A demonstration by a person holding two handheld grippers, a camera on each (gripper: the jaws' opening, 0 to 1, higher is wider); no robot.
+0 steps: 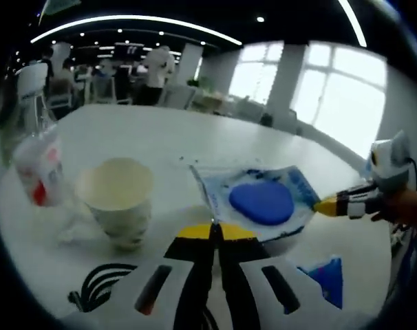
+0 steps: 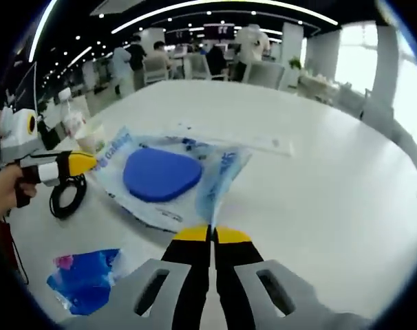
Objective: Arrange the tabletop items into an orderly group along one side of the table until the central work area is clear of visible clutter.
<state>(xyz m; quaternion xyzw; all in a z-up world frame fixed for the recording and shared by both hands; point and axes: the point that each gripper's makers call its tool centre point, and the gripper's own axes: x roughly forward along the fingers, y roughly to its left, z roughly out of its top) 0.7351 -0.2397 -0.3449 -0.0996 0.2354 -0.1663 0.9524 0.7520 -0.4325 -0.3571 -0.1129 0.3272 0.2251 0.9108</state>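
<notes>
White tabletop (image 1: 195, 137) all around, and in the left gripper view the left gripper (image 1: 216, 232) sits low with its yellow-tipped jaws pressed together, nothing between them. Just beyond those tips lies the clear plastic packet (image 1: 260, 203) with a blue pad inside, and it's very close. To its left stands a paper cup (image 1: 119, 203), upright, with a plastic bottle (image 1: 40, 165) further left. A black cable (image 1: 102, 285) coils near the bottom edge, and a blue wrapper (image 1: 327, 276) lies on the other side of the jaws. The right gripper (image 1: 325, 205) comes in from the right, its tip at the packet's edge.

Over in the right gripper view, the right gripper (image 2: 211, 234) also has its jaws closed together, with the packet's (image 2: 167, 175) near corner right at the tips; whether they pinch it, I cannot tell. The blue wrapper (image 2: 84, 278) lies at lower left, the cable (image 2: 67, 196) beside the other gripper (image 2: 90, 162), held in a hand (image 2: 9, 189).
</notes>
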